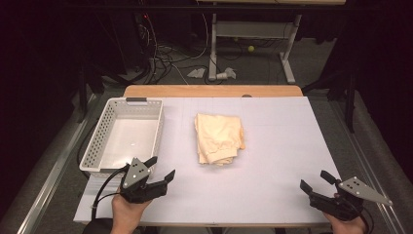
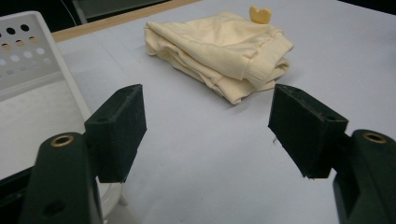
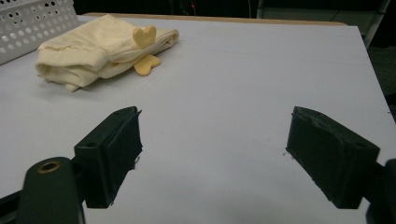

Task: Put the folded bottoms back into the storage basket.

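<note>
While both tongs rest spread at the desk's near edge, the left tongs beside the basket and the right tongs well apart, the folded cloth lies mid-desk between them, likely awaiting a two-sided lift into the basket.

The table has a pale, matte white top with a strip of bare wood along its far edge; a folded cream-yellow garment lies flat near the middle of it, slightly toward the far side; a white perforated basket stands on the left part, its near end close to the table's near-left corner; the garment and the basket lie well apart; the right half of the surface carries nothing else.
</note>
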A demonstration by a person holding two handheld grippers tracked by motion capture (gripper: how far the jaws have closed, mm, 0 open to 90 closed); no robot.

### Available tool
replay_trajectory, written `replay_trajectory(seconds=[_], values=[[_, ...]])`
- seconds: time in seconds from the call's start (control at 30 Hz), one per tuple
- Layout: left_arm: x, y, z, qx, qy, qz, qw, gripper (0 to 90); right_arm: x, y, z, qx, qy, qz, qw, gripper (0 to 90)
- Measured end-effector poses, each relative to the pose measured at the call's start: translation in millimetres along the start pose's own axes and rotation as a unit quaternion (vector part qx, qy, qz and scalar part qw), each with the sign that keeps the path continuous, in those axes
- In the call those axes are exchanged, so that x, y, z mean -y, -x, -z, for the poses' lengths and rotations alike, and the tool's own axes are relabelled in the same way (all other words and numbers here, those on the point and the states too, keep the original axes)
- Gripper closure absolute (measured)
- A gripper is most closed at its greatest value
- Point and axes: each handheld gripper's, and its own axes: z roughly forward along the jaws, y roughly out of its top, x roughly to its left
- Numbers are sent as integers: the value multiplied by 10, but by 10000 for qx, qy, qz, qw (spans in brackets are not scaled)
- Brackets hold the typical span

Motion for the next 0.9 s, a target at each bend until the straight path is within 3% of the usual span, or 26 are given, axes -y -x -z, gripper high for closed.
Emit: replay_trajectory(seconds=[0.17,0.9], values=[[-18,63,-77,139,27,147,9998,264,-1,0,5,1,8,4,10000,182],[-111,214,-279,235,-55,-29,9997,260,1,-6,18,-21,28,31,10000,182]])
